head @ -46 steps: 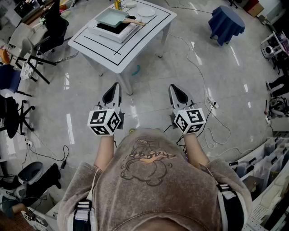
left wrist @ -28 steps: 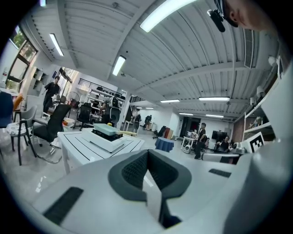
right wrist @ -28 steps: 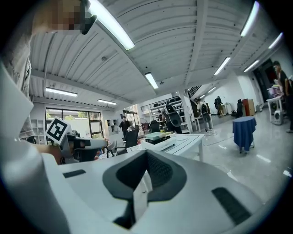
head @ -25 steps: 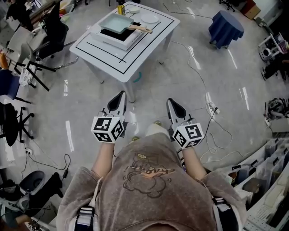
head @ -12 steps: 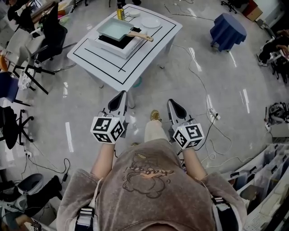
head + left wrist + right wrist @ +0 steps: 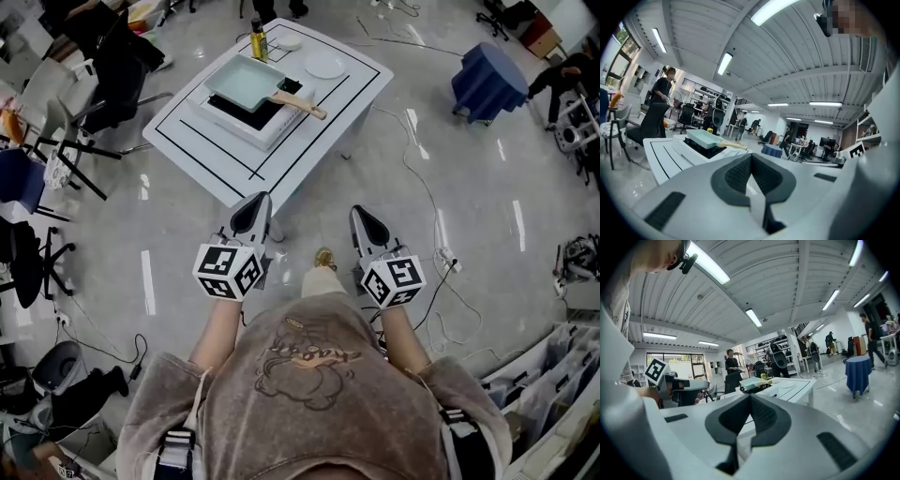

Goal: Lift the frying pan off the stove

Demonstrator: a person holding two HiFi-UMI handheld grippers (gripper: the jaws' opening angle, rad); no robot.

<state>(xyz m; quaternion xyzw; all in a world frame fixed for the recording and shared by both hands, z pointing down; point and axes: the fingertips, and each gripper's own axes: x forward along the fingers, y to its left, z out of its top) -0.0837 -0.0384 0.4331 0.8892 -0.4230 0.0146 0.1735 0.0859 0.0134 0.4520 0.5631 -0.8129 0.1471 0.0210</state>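
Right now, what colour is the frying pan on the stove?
The pan is pale mint green, clearest in the head view.

We see a frying pan (image 6: 246,82) with a smooth, pale mint coating, more satin than shiny; its handle (image 6: 298,105) looks like light, unvarnished wood. The stove (image 6: 261,114) has a glossy black top set in a smooth white casing. The tabletop (image 6: 187,122) is smooth and white. The floor (image 6: 441,169) is polished and mirrors the lights. At the far right hangs a blue cloth (image 6: 487,84). Our near sweater (image 6: 319,403) is fuzzy plush. The left gripper (image 6: 255,208) and right gripper (image 6: 364,220) have matt pale plastic shells and dark ribbed pads (image 6: 736,174).
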